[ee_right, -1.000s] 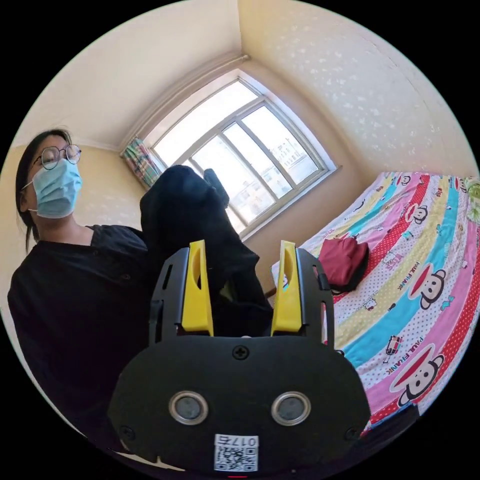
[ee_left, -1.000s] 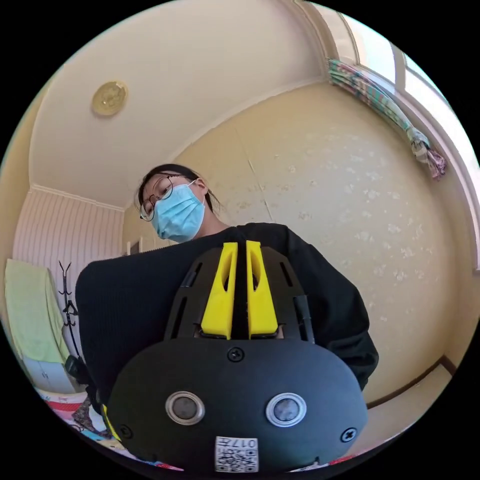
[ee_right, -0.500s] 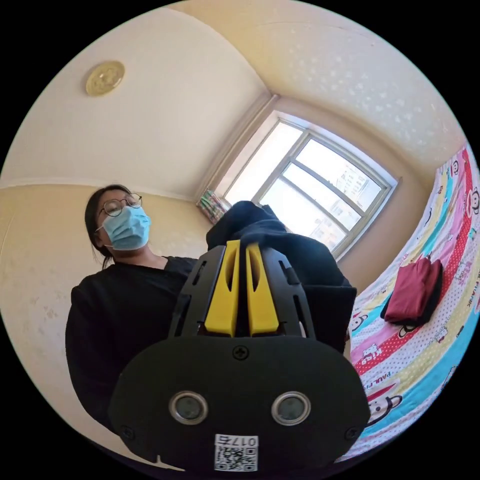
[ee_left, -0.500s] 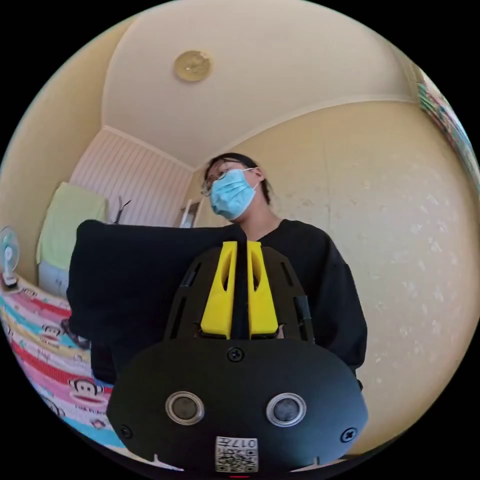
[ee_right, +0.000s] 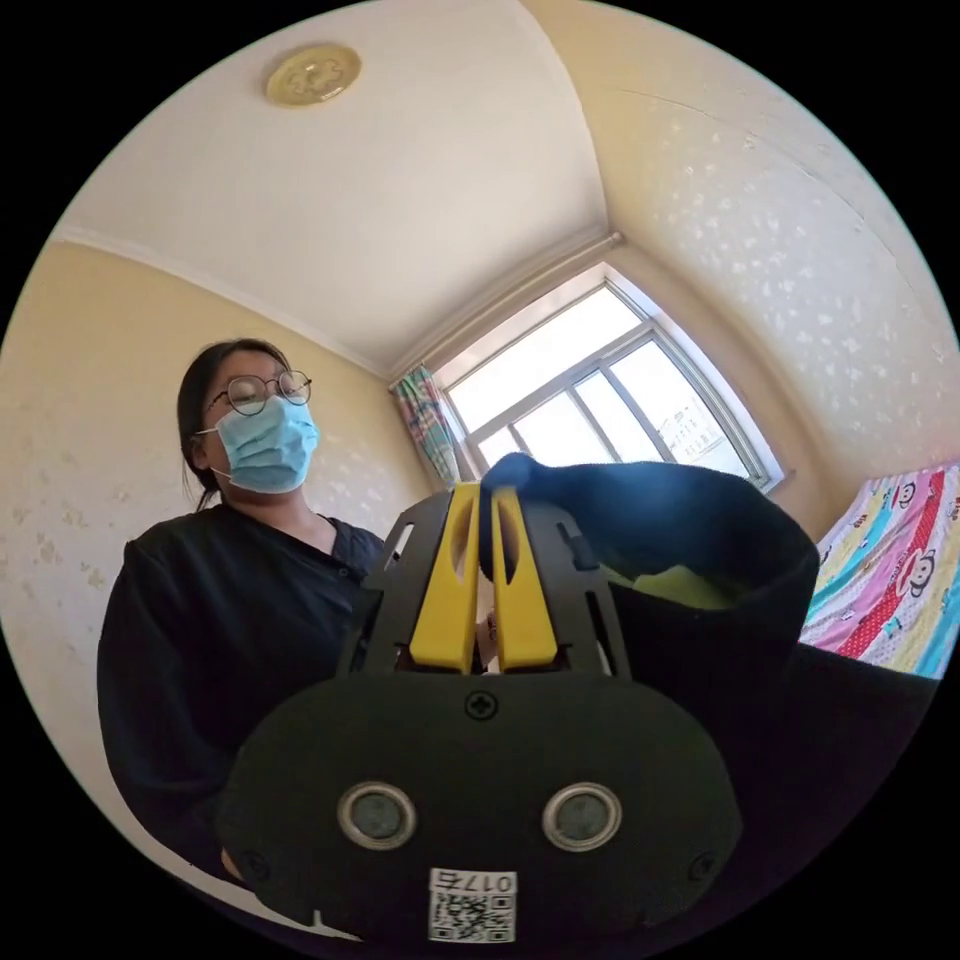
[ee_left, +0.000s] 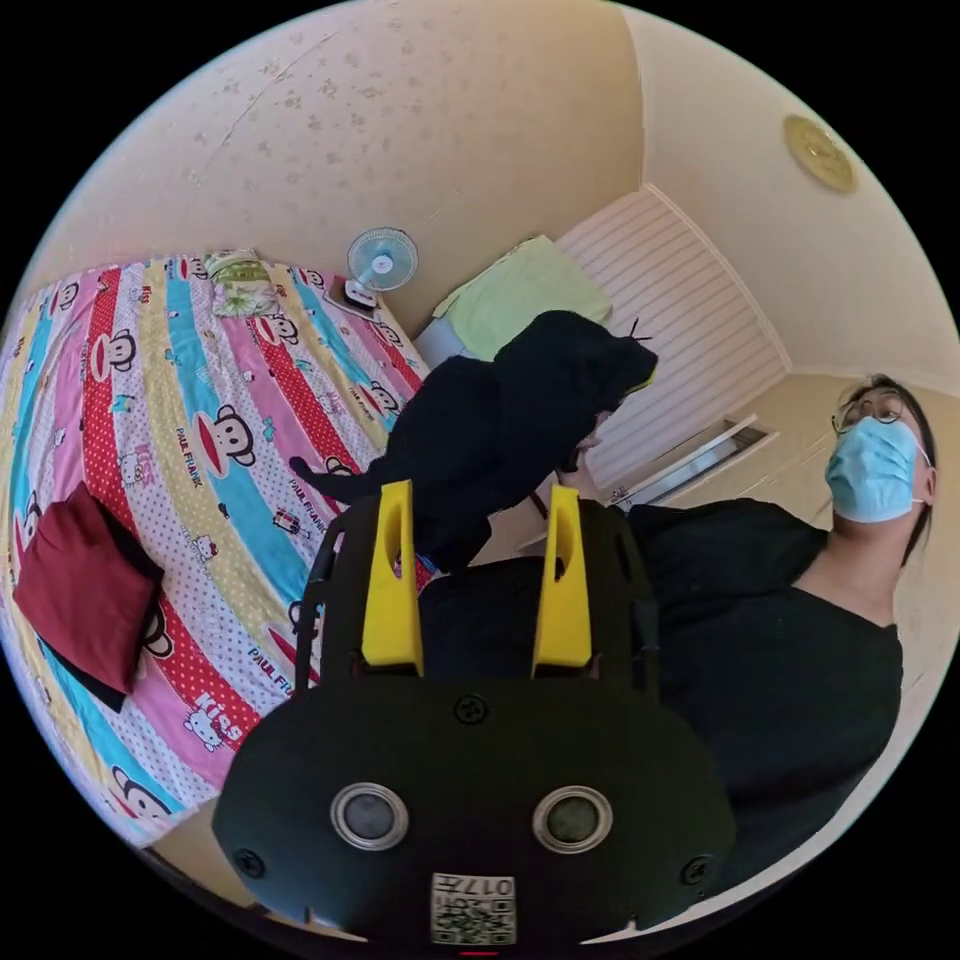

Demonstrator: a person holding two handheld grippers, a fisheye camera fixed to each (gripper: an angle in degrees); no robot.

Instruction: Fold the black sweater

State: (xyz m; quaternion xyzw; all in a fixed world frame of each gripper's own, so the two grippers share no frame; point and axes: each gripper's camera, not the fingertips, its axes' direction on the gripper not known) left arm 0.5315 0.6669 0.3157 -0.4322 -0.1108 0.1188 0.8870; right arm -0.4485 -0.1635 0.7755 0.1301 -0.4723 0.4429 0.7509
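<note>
Two grippers are at work on one black sweater. In the left gripper view, the left gripper (ee_left: 475,590) has its two yellow jaws spread well apart with nothing pinched between them. Past the jaws the sweater (ee_left: 500,425) hangs in the air as a bunched dark mass above the bed, with one thin end trailing toward the bedspread.

In the right gripper view, the right gripper (ee_right: 483,580) has its two jaws drawn nearly together, and a fold of the sweater (ee_right: 680,540) sits at their tips; both jaws seem to press on that fold. From there the cloth drapes off to one side of the gripper.

One bed (ee_left: 200,400) carries a striped cartoon-print cover. On it lies one dark red folded garment (ee_left: 75,590) near the bed's edge, and one small patterned pillow (ee_left: 238,283) at the far end by the wall. One small fan (ee_left: 381,258) stands just past that end. One person in a black top (ee_right: 215,610) stands close behind the grippers. One window (ee_right: 590,385) is set in the wall, with one bunched curtain (ee_right: 428,420) at its side.
</note>
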